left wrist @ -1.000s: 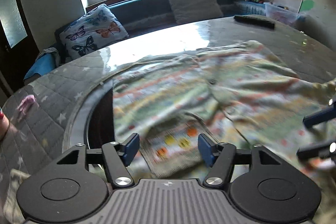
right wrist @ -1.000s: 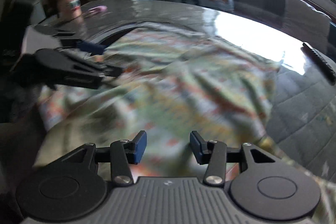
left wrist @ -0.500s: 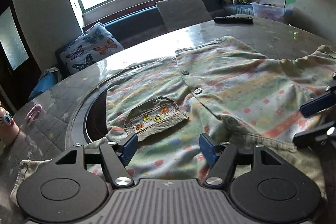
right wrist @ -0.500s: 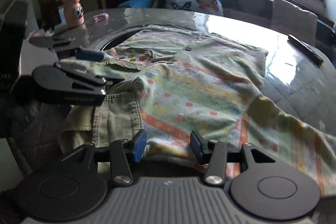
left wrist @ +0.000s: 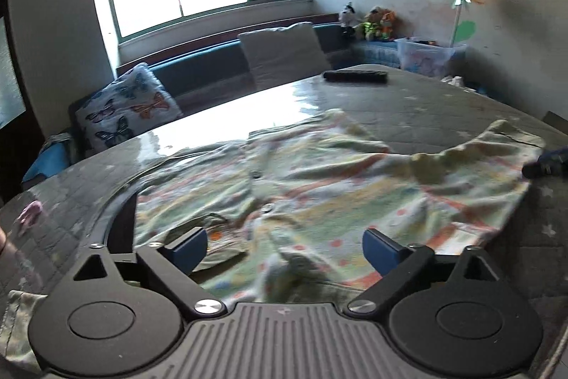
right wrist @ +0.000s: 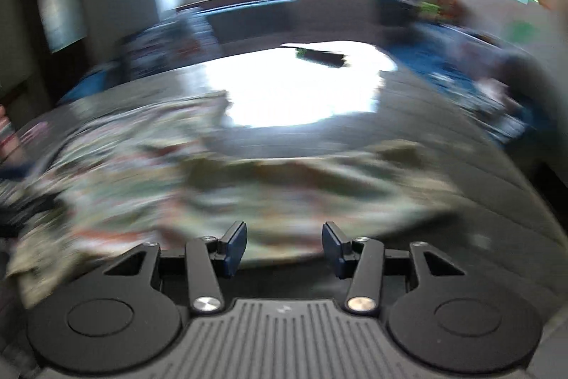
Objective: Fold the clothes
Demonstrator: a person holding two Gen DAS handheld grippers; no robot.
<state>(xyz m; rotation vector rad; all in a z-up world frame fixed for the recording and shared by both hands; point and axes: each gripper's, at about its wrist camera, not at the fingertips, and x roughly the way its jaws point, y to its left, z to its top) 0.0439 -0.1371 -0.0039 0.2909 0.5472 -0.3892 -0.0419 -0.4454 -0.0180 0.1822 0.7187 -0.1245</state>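
Note:
A pale green child's shirt [left wrist: 319,187] with coloured stripes, dots and buttons lies spread and wrinkled on the round table [left wrist: 426,102]. My left gripper [left wrist: 284,251] is wide open and empty, just above the shirt's near edge by its pocket. My right gripper [right wrist: 284,244] is open and empty above the shirt's [right wrist: 220,198] near hem; its view is badly blurred. The right gripper's tips [left wrist: 546,164] show in the left wrist view by the shirt's right sleeve.
A black remote [left wrist: 355,76] lies at the far side of the table. A bench with cushions [left wrist: 284,55] and a butterfly pillow [left wrist: 124,109] runs under the window. A dark round gap [left wrist: 120,226] opens in the table at left.
Both grippers have pulled back and risen. The left jaws have opened wider. The right gripper has swung right, now facing the window, and its view has blurred.

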